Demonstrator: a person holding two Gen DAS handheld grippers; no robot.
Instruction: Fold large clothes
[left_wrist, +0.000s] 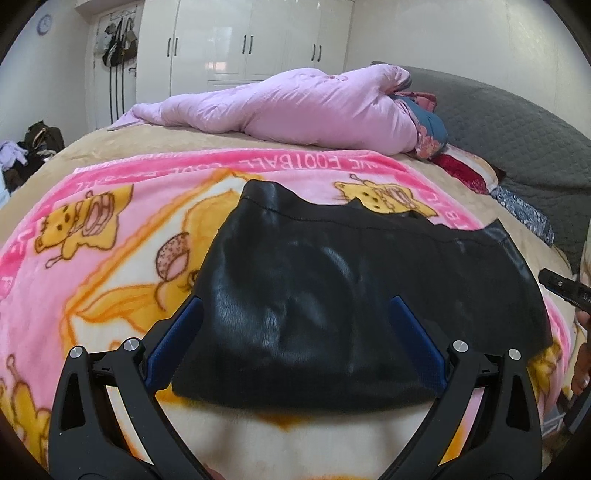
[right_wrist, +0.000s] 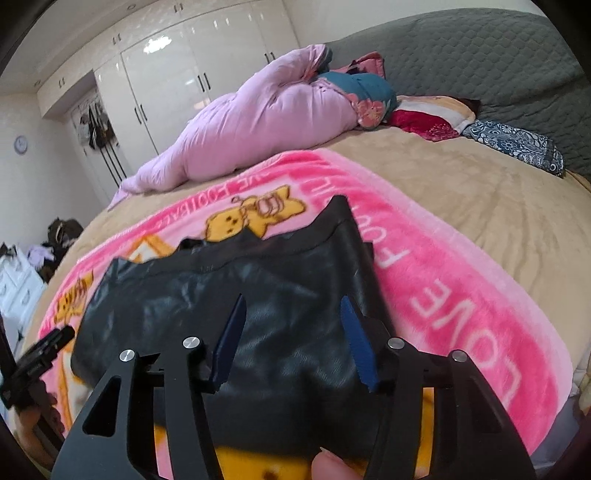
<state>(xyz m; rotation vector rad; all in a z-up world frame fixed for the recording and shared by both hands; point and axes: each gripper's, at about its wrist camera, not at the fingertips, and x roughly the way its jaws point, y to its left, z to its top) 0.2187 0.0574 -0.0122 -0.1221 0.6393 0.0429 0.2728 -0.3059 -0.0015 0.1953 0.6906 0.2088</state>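
A black, shiny, leather-like garment (left_wrist: 314, 295) lies folded into a compact block on a pink cartoon blanket (left_wrist: 110, 229) spread over the bed. My left gripper (left_wrist: 295, 301) hovers over the garment's near edge. Its blue pads (left_wrist: 188, 325) stand wide apart, one on each side of the fold, and grip nothing. In the right wrist view the same garment (right_wrist: 221, 295) stretches leftward. My right gripper (right_wrist: 291, 304) hangs over its right end with the jaws partly apart and no cloth pinched between them. The right gripper's tip (left_wrist: 561, 288) shows at the left view's right edge.
A rolled pink quilt (left_wrist: 295, 107) lies across the far side of the bed, with a teal floral bundle (right_wrist: 365, 92) and a red pillow (right_wrist: 428, 122) beside it. A grey quilted headboard (right_wrist: 461, 51) stands at the right. White wardrobes (left_wrist: 240, 40) line the back wall.
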